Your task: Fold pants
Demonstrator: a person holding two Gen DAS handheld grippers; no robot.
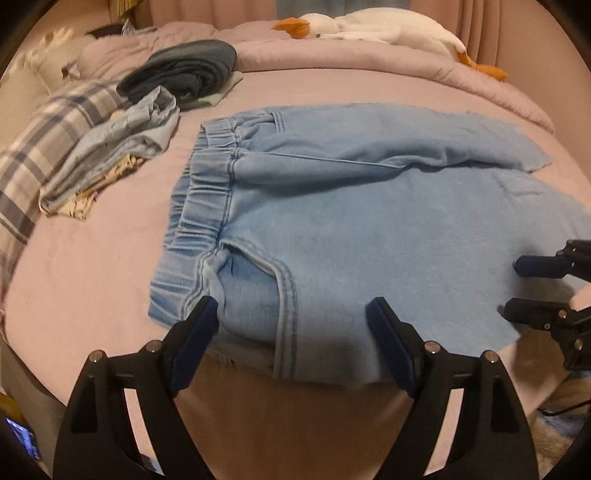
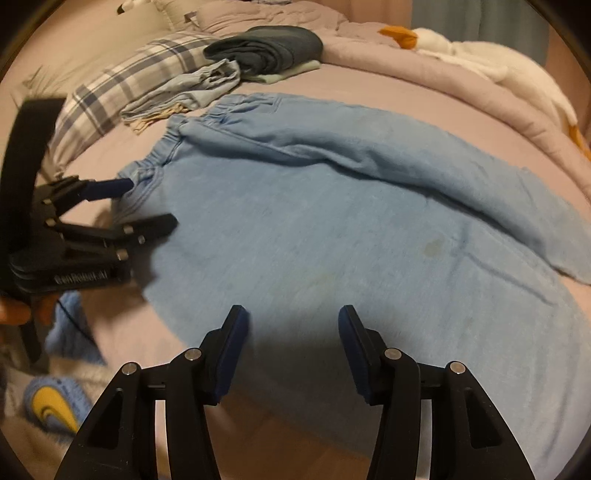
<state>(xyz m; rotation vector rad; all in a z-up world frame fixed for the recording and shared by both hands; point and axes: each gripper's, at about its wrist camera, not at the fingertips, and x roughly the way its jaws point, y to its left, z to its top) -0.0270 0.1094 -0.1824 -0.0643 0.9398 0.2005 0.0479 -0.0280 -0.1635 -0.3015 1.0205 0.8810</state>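
Left wrist view, near to far. Left gripper (image 1: 291, 308), bottom centre of the frame: jaws spread wide and released, nothing between the pads. The two fingertips sit over the near edge of the pants (image 1: 332, 221), where the cloth overhangs the bed (image 1: 92, 258); one tip lies by the waistband corner, the other further right on the same leg. Whether the tips touch the denim cannot be told. Right gripper (image 1: 513, 286), right edge of the frame: jaws parted, hovering over the same leg, gripping nothing.

Pants, centre of the frame: light blue denim, spread flat on the pink bed, elastic waistband toward the left, legs running to the right. The far leg lies beside the near one, with a fold line between them.

Right wrist view. Right gripper (image 2: 293, 314), bottom centre: jaws partly open and empty, tips above the near hem of the pants (image 2: 332, 229). Left gripper (image 2: 151, 201), left edge: jaws apart at the waistband end.

Beyond the pants, upper left: a heap of folded clothes (image 1: 110, 147), a dark folded garment (image 1: 184, 70) and a plaid pillow (image 1: 44, 140). Top of the frame: a white plush goose (image 1: 369, 27) on a rumpled duvet (image 1: 369, 59).
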